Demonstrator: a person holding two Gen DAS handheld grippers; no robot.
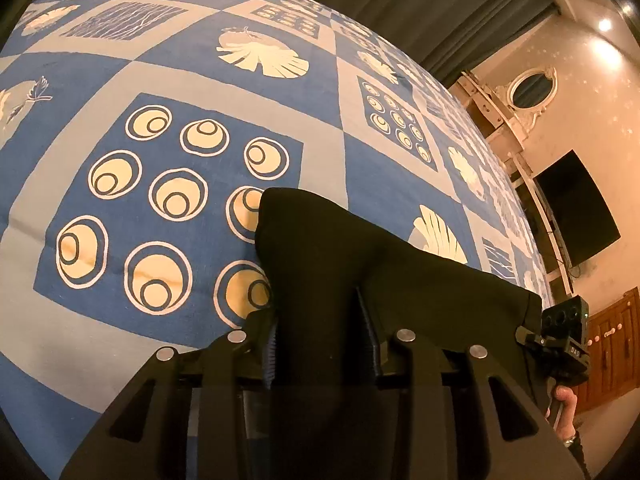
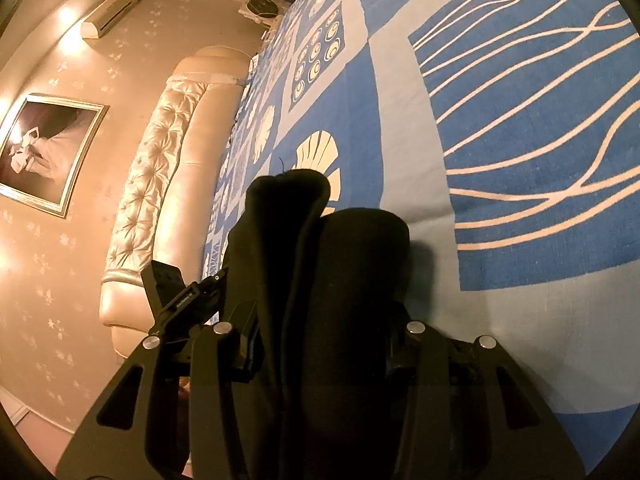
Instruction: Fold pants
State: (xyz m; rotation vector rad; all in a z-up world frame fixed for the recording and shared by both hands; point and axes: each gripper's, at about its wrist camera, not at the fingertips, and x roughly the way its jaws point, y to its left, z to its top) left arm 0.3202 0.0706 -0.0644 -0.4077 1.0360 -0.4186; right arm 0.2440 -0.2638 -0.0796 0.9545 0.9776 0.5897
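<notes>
Left gripper (image 1: pixel 320 344), right gripper (image 2: pixel 324 344) each narrowly clamped on bunched black fabric pants (image 1: pixel 340 248) above blue patterned bedsheet (image 1: pixel 200 80); fold not yet laid.

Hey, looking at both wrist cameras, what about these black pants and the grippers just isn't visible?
- Pants, left wrist: lower part hidden behind the left gripper.
- Pants, right wrist: folds lost in blackness; the rest cut off below.
- Right gripper: pads buried in cloth.
- Person's hand: mostly cut off.
</notes>
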